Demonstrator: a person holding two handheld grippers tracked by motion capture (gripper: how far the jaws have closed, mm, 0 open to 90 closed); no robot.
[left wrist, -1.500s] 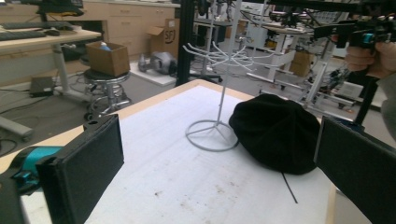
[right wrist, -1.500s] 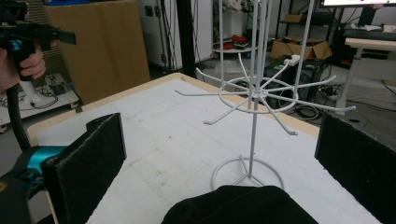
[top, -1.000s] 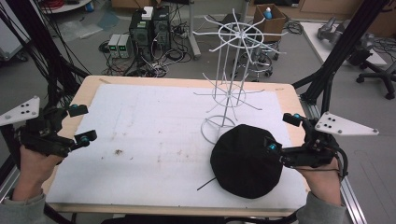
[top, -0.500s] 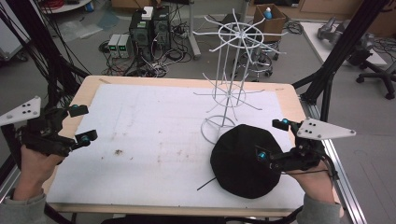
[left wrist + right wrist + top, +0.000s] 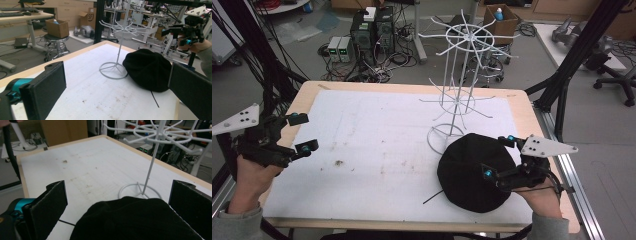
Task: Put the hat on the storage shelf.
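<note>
Beret [image 5: 472,172], black, soft and light, lower right of frame; right hand-held gripper [image 5: 498,156] spread wide over its floppy edge, likeliest pinch point.

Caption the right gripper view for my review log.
Open right gripper poised over a black hat, white wire rack just beyond.

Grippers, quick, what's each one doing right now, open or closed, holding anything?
Left tool: open, holding nothing, over the table's left edge.
Right tool: open, jaws either side of the round black fabric hat, not closed on it.
</note>
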